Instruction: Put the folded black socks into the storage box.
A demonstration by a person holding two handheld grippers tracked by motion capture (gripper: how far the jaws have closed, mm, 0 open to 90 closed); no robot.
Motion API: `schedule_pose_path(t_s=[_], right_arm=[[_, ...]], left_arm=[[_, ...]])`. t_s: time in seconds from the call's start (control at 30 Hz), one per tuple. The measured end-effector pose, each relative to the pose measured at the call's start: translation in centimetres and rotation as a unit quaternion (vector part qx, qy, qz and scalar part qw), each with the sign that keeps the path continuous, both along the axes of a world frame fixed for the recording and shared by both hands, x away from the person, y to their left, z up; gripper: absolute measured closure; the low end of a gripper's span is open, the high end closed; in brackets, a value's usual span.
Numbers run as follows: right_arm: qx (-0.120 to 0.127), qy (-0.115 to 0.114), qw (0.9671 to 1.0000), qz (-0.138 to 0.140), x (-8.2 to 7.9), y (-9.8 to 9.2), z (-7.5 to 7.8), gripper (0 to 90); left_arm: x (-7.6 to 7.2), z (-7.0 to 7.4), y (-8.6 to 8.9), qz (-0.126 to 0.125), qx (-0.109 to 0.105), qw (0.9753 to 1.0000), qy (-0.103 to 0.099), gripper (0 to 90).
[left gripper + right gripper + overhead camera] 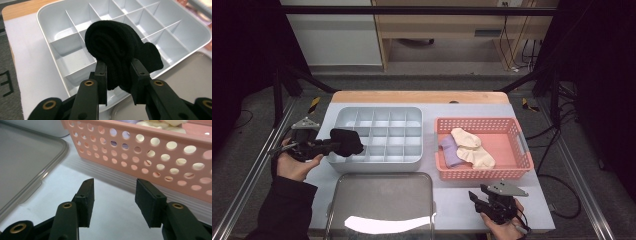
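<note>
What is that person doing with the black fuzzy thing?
A person is holding a gripper in each hand at a table. The left gripper is pinching a rolled-up black sock and holding it over the near left corner of a grey tray with many compartments. The right gripper is open and empty, resting near the pink basket. That basket has a cream sock and a purple sock lying in it. A metal tray sits in front.
</note>
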State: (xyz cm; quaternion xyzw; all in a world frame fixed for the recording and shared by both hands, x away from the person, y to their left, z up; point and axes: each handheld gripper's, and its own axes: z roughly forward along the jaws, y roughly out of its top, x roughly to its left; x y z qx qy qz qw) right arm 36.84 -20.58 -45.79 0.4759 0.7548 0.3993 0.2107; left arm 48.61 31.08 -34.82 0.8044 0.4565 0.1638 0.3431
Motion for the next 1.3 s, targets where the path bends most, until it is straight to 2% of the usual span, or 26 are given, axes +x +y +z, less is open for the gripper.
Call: schedule_pose_path(t_s=[0.17,0.3,0.53,0.8,1.07,1.3], right_arm=[[0.0,0.0,1.0,0.001,0.0,0.0,0.0,50.2],[0.002,0.002,1.0,-0.001,0.0,0.0,0.0,50.2],[0.006,0.005,1.0,0.001,0.1,0.0,-0.1,50.2],[0.005,0.005,1.0,0.003,0.1,0.0,-0.1,50.3],[0.003,0.005,1.0,0.004,0.2,0.0,-0.2,50.4],[0.003,0.006,1.0,0.005,0.3,0.0,-0.2,50.5]], left_arm=[[0.6,-1.0,-0.4,-0.004,0.021,0.9997,0.014,70.3],[0.9,-1.8,-0.6,-0.009,0.03,0.9992,0.027,70.4],[1.4,-2.4,-0.4,-0.014,0.036,0.9986,0.037,70.5],[1.5,-2.8,-1.0,-0.037,0.045,0.9967,0.056,70.8],[2.1,-3.4,-2.2,-0.048,0.063,0.9938,0.077,71.2],[2.6,-4.2,-3.4,-0.059,0.083,0.9897,0.1,71.2]])
